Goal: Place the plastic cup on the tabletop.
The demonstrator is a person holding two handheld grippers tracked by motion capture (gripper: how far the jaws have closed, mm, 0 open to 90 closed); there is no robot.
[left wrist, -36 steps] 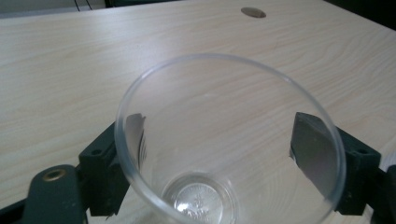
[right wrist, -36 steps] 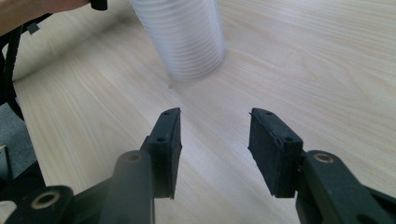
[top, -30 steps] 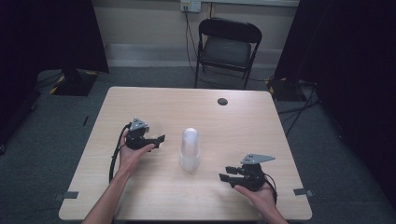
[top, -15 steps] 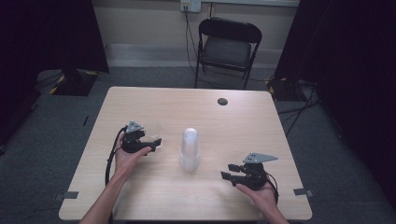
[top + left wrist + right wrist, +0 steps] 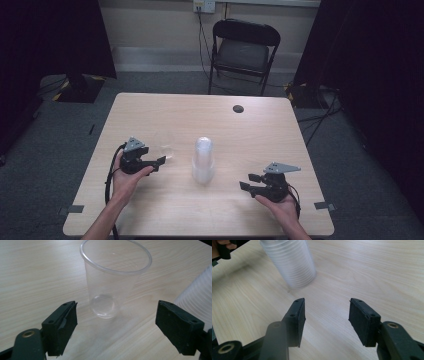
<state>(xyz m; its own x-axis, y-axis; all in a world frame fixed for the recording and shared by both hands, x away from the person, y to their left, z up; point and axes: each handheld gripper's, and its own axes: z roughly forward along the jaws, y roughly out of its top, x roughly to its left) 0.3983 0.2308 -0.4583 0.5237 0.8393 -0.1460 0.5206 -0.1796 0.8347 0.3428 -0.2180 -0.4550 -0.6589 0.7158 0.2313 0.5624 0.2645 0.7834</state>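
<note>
One clear plastic cup (image 5: 115,287) stands upright and alone on one wooden table (image 5: 150,115), beside one stack of nested cups (image 5: 203,160) whose number cannot be told. Two handheld grippers are in use, a left gripper (image 5: 159,161) and a right gripper (image 5: 246,182), each with two black jaws. One small dark disc (image 5: 238,108) lies on the tabletop. One folding chair (image 5: 243,50) stands beyond.

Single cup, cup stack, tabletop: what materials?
Single cup: clear thin plastic, glossy; wood grain shows through its wall. Cup stack: apparently the same plastic, looking milky from the nested ribbed rims. Tabletop: pale wood-grain, matte; probably laminate, though the look leaves it open.
</note>
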